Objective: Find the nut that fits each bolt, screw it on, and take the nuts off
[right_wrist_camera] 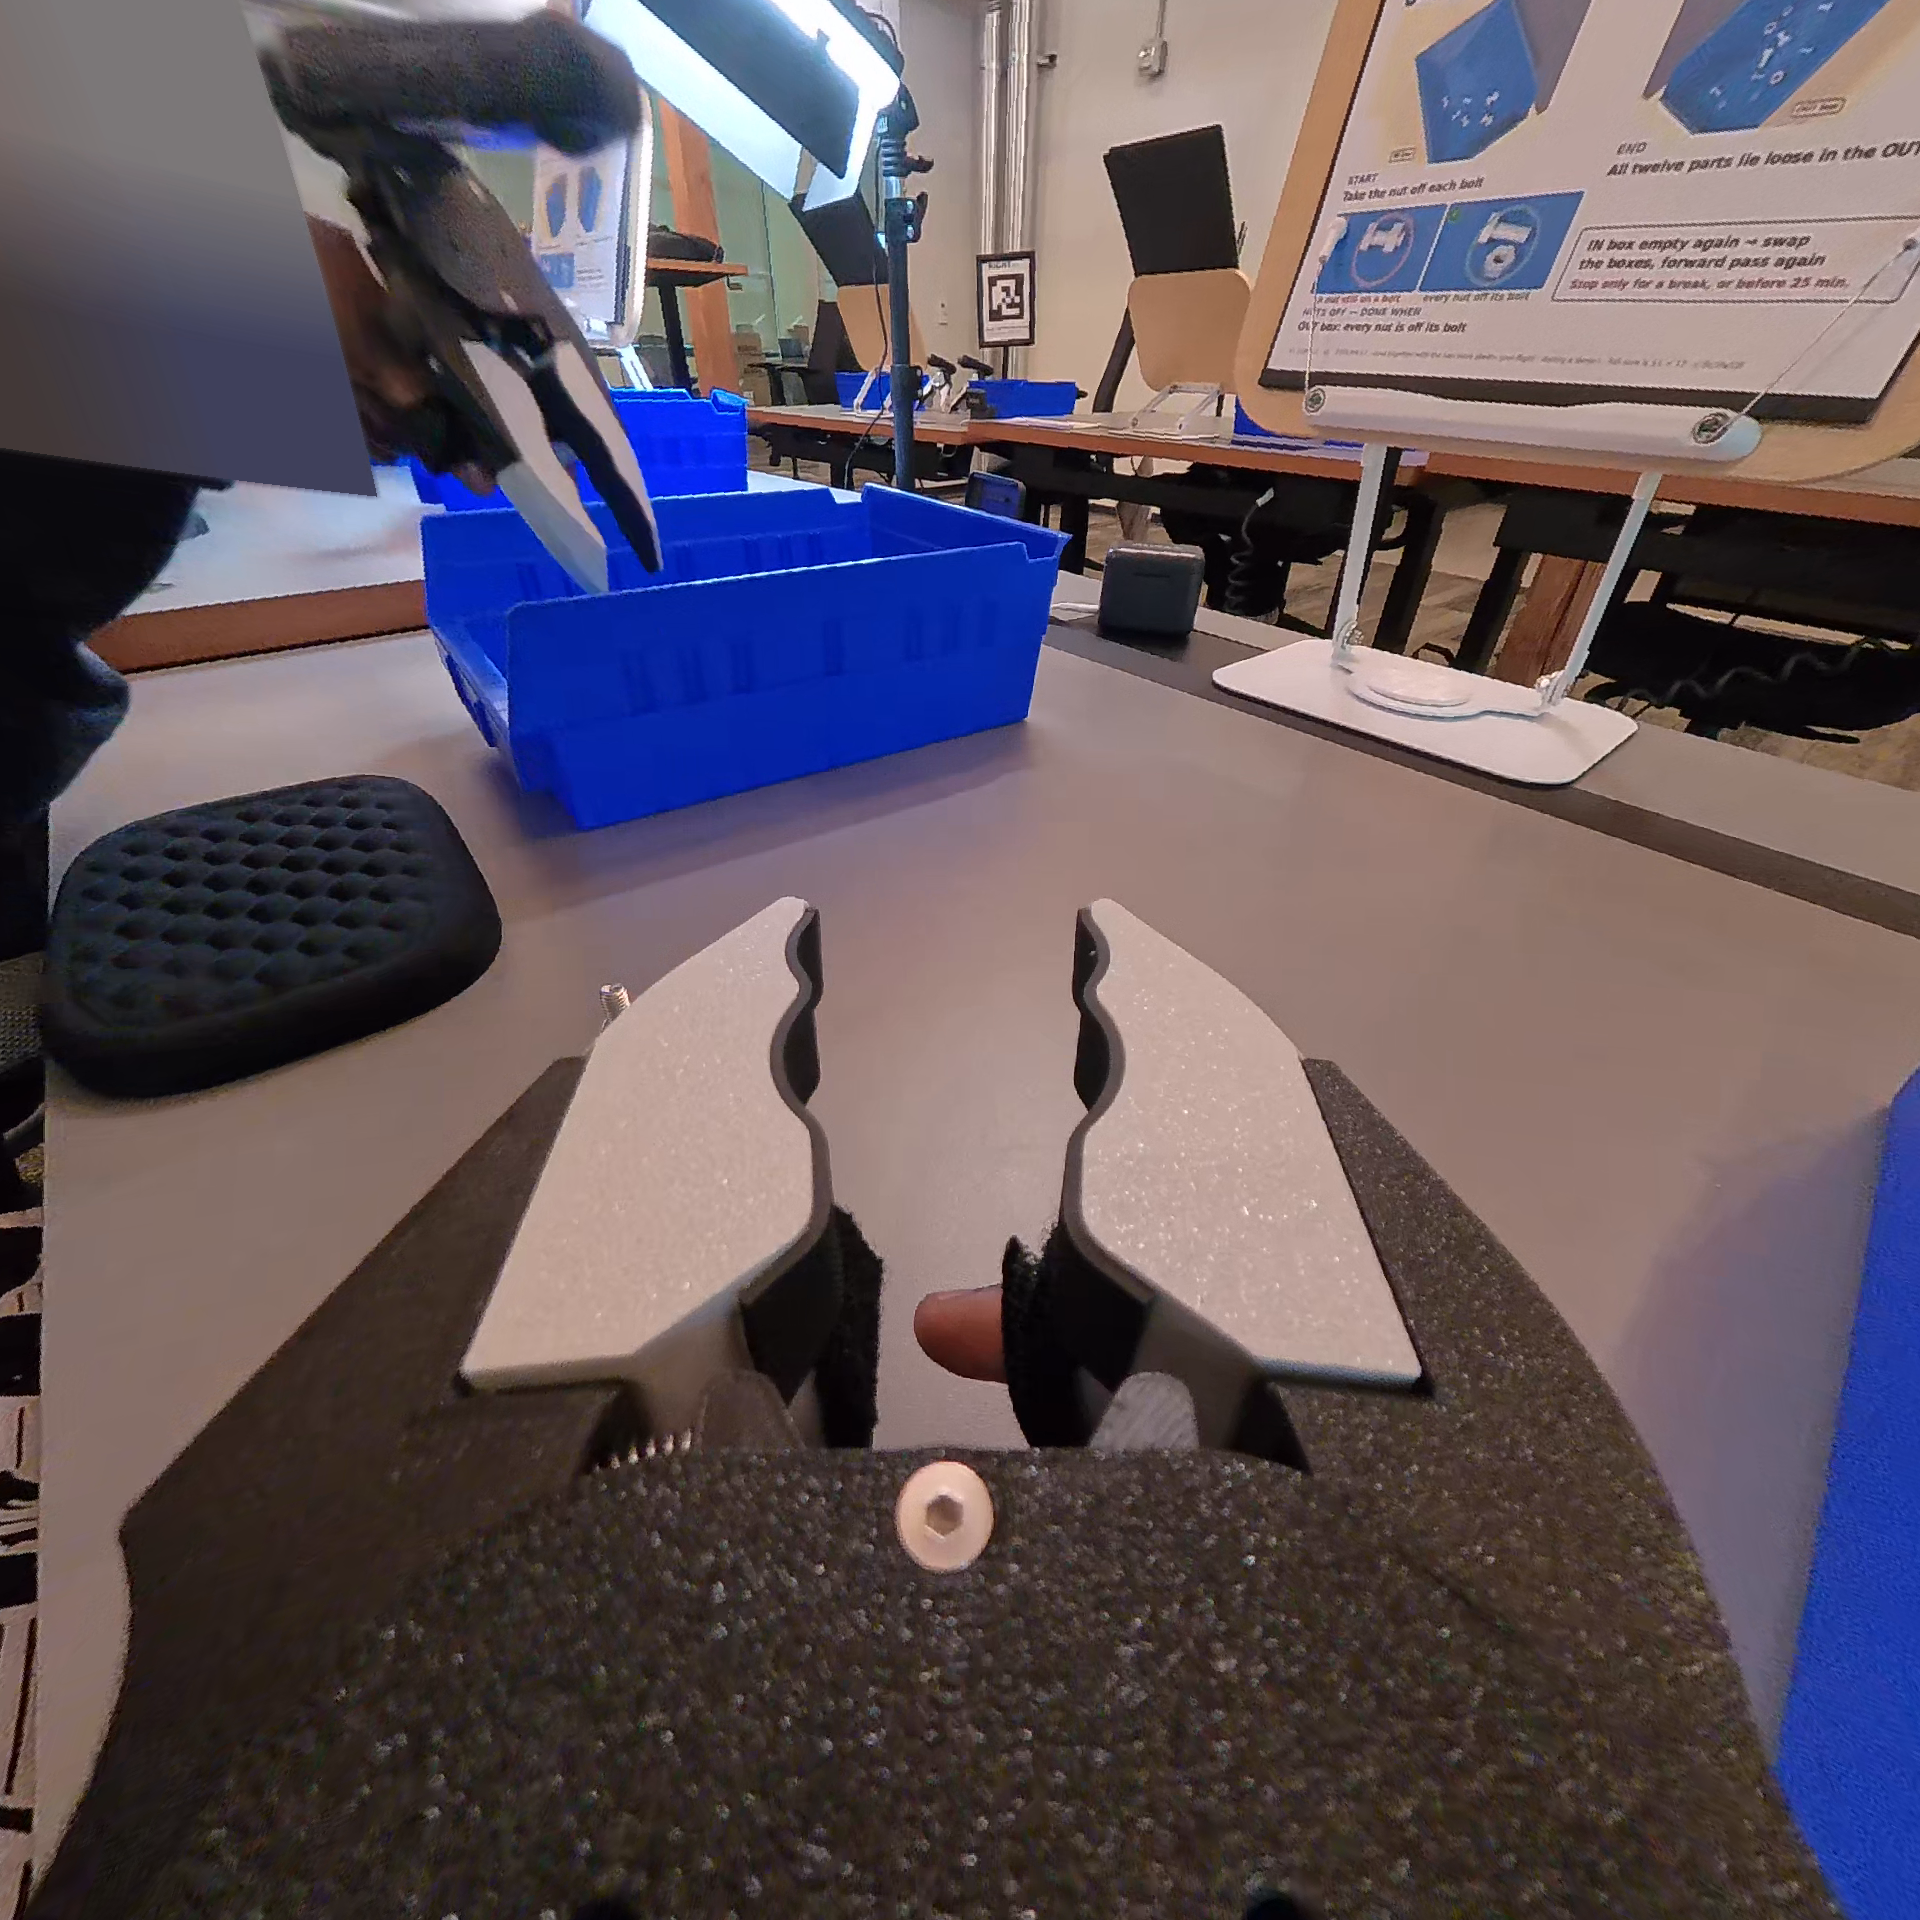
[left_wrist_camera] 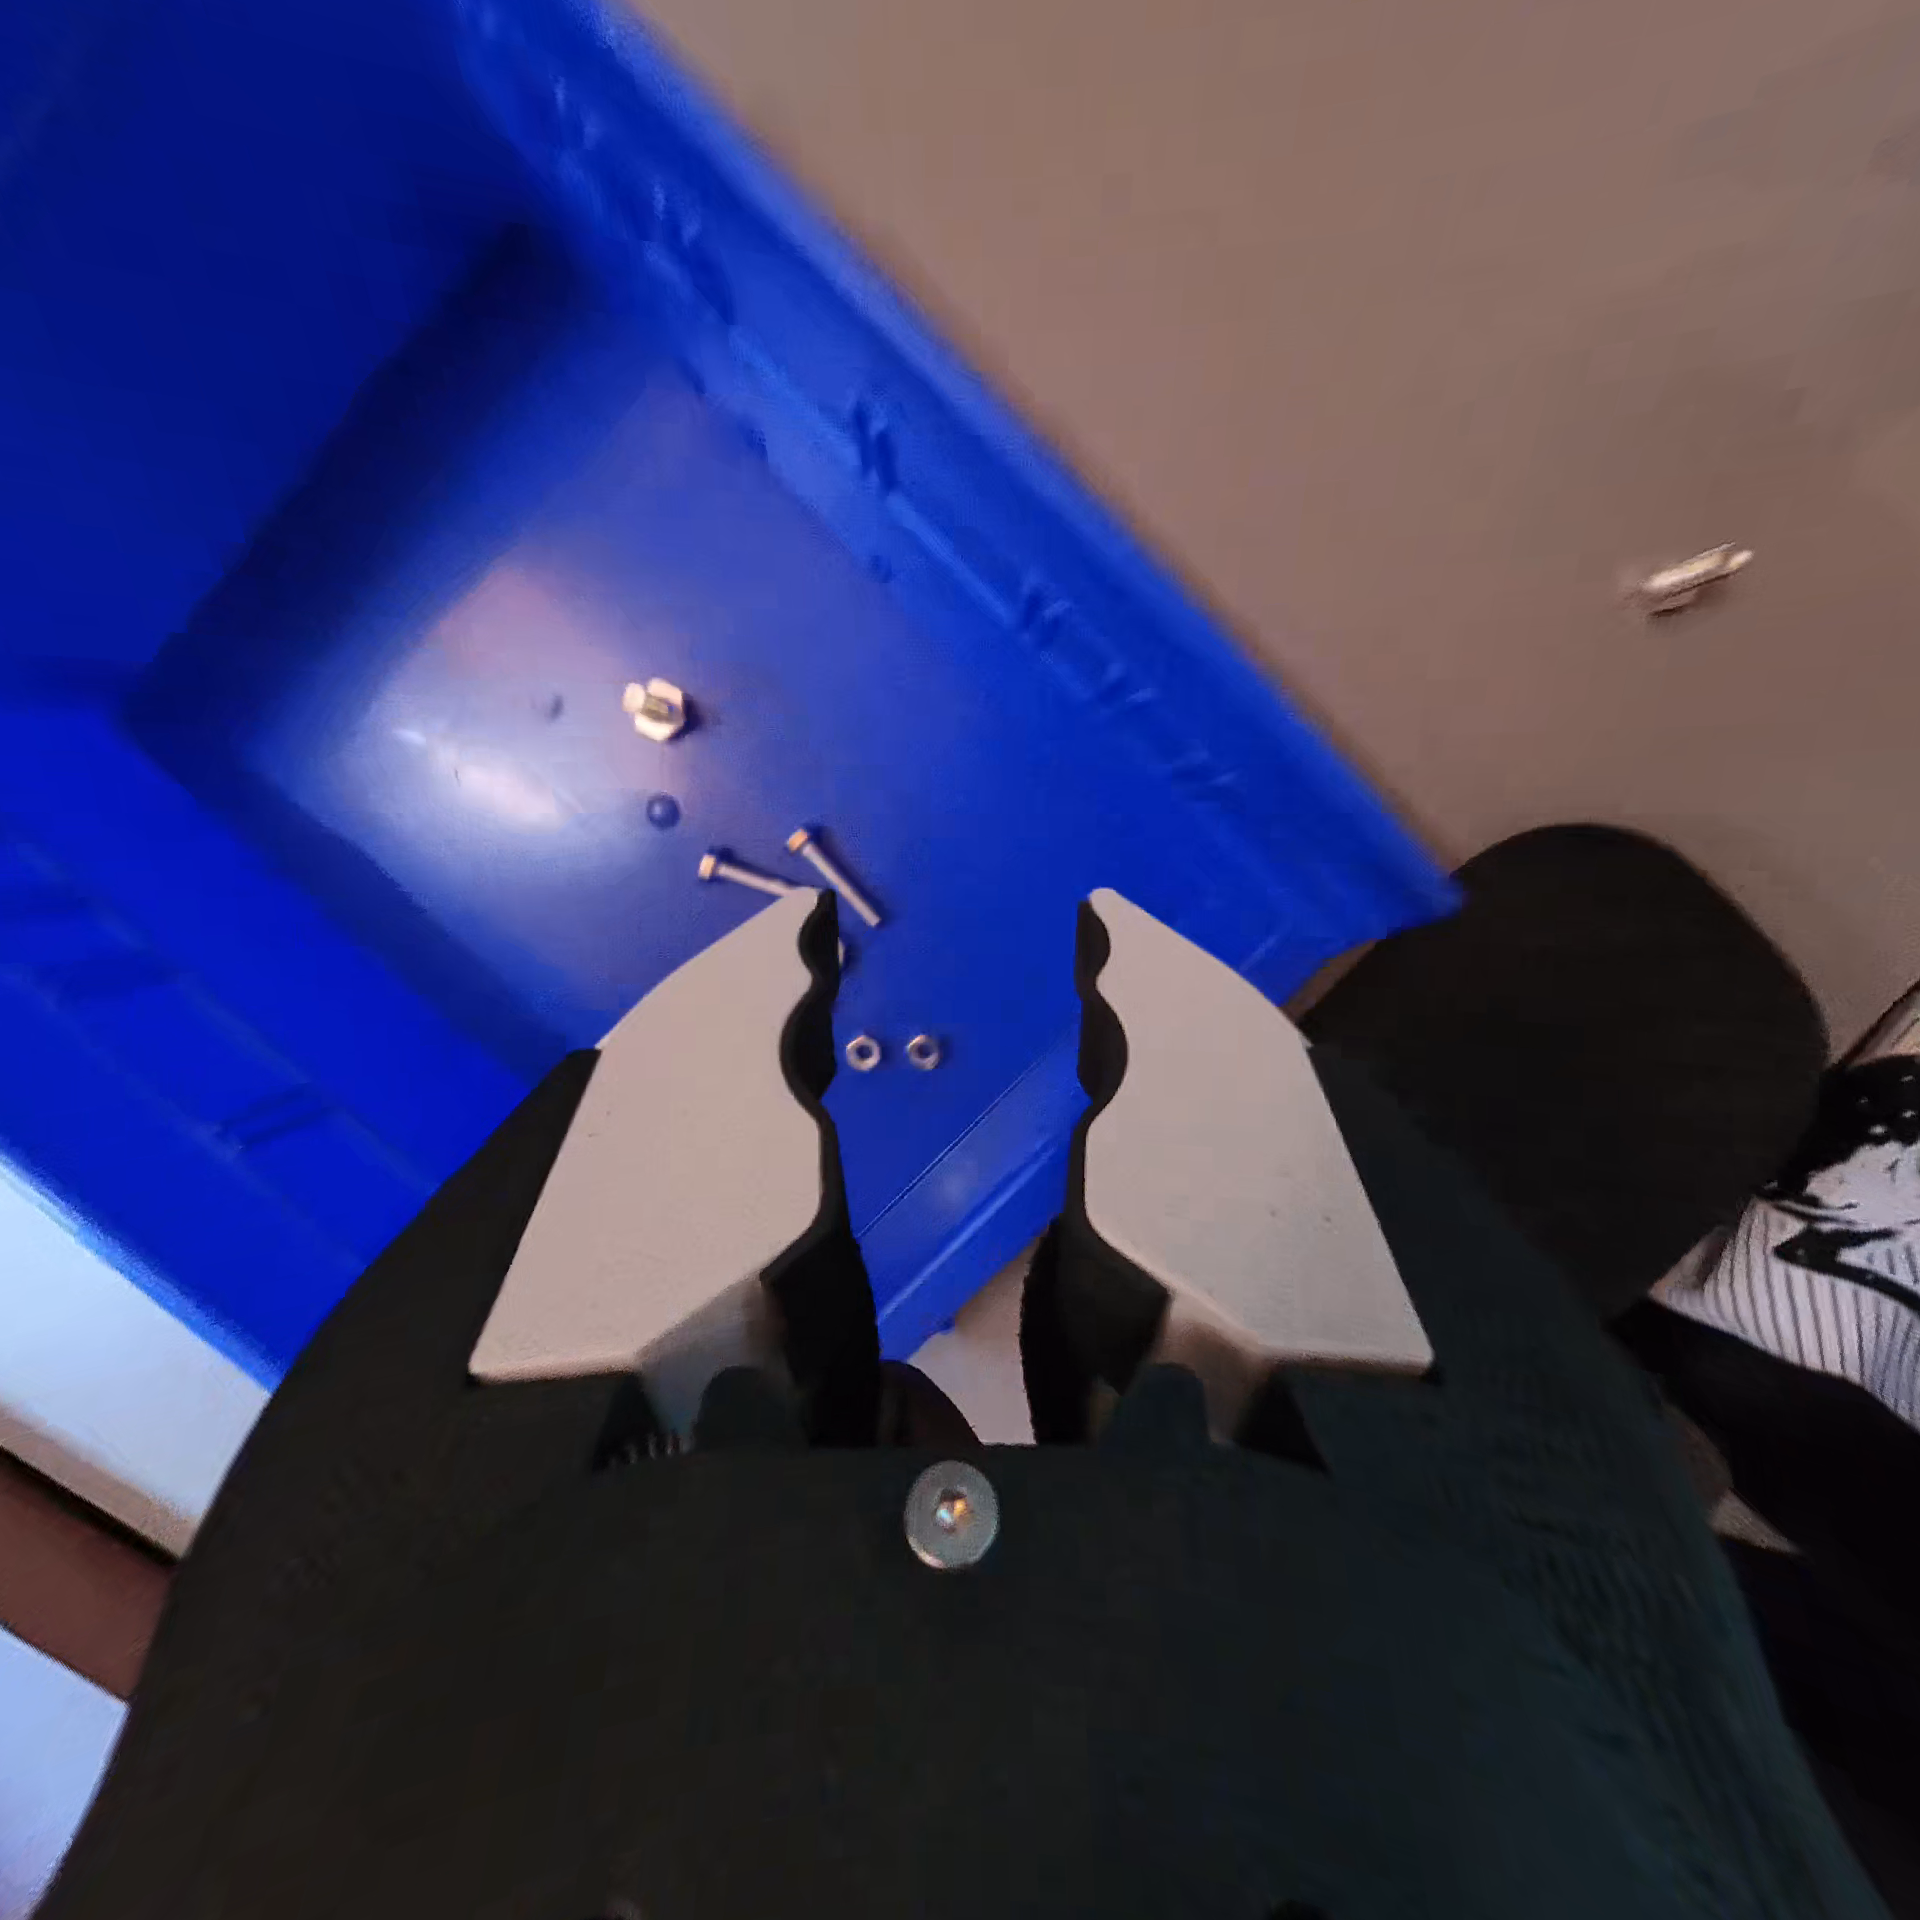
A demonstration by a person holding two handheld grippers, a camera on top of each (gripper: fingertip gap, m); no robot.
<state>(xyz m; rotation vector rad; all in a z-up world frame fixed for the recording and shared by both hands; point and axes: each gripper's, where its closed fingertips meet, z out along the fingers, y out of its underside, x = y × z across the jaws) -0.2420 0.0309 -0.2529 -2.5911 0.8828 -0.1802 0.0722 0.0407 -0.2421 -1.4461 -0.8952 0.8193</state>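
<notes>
Left gripper [left_wrist_camera: 951, 904] poised above the blue bin [left_wrist_camera: 1091, 644], tips angled down toward the bin floor, jaws spread and holding nothing. The tilt looks deliberate: from above it can drop straight onto a small part without catching the bin wall

Loose hardware on the bin floor: two slim bolts [left_wrist_camera: 790, 878] lying crossed just beyond the left fingertip, two small nuts [left_wrist_camera: 890, 1051] side by side in the gap between the fingers, and a stubbier piece [left_wrist_camera: 657, 710], maybe a bolt with a nut on it, farther in; blur makes that one uncertain. Nothing is joined that I can confirm, so matching seems barely begun

One more bolt-like piece [left_wrist_camera: 1688, 577] lies out on the grey table [left_wrist_camera: 1351, 312], well apart from the bin, probably set aside for assembly

Right gripper [right_wrist_camera: 945, 914] held low over bare tabletop, jaws apart and empty. It sits beside a black padded rest [right_wrist_camera: 260, 925], likely there for steadying the wrist. A threaded tip [right_wrist_camera: 613, 1000] peeks out past its left finger; cannot tell what it belongs to

A stand with an instruction sheet [right_wrist_camera: 1558, 208] faces the worker from across the table

Likely next: the left picks up a nut or bolt
</notes>
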